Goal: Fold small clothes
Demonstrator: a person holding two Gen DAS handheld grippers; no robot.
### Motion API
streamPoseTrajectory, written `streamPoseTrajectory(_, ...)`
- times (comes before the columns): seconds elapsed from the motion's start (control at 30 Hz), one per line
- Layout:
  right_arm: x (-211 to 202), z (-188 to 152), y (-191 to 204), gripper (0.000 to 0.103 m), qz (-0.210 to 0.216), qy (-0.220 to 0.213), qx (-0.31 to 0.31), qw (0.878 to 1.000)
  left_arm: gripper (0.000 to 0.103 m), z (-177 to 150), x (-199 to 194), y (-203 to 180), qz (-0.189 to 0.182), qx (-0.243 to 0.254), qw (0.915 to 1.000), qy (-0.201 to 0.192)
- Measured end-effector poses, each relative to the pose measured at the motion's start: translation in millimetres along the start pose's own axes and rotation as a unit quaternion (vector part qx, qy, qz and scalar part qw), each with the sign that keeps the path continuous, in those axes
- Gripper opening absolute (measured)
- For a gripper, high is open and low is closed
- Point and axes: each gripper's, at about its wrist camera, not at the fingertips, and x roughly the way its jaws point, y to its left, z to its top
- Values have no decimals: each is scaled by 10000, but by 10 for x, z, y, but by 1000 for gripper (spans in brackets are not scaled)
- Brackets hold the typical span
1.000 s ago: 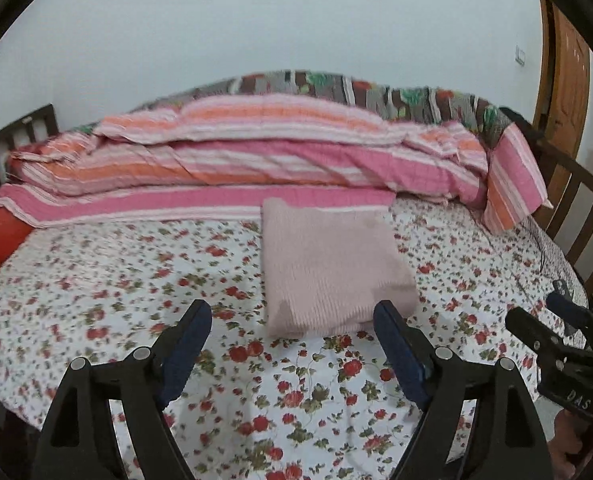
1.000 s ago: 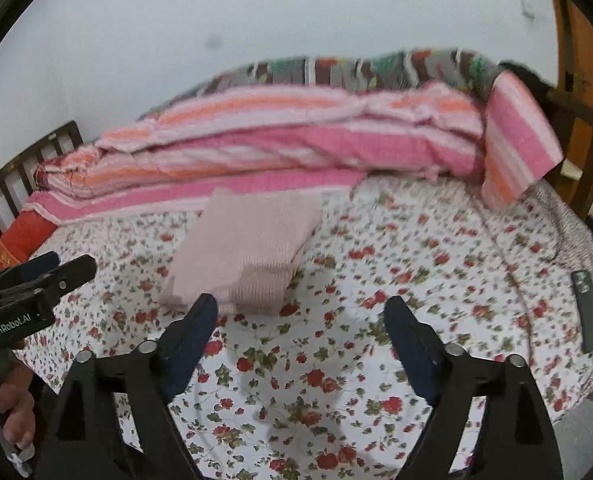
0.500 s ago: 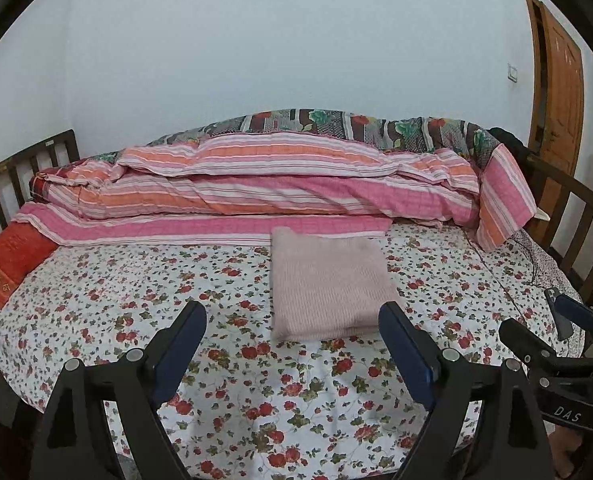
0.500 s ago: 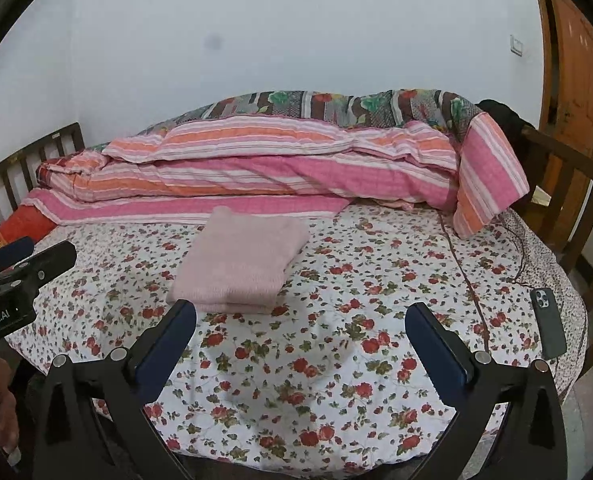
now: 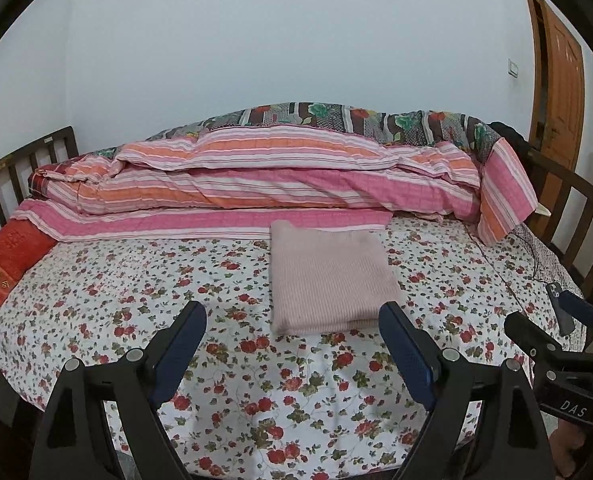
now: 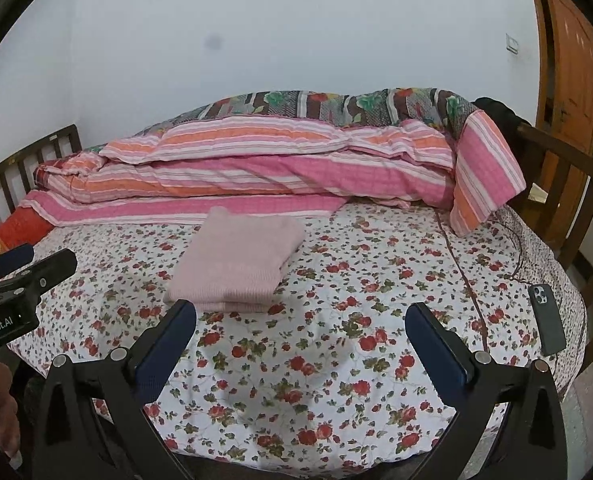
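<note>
That pink knit garment point(image 5: 328, 276) sits folded flat on the floral bed sheet point(image 5: 136, 280), about 12 o'clock from the left tongs point(image 5: 292, 344) and 11 o'clock from the right tongs point(image 6: 300, 340). Looks soft, light and floppy, so I'd pinch a doubled edge or corner, not the middle. Both tongs are wide open, nothing between them. Versus 1 second back, both pairs have pulled away from it and their jaws have just been spreading.
</note>
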Motion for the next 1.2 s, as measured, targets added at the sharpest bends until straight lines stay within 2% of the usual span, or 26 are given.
streamPoseTrajectory(1.2,-33,-50,-7,102,-3,-24,81,10000,88,-9,27,10,-24,-13,10000,29)
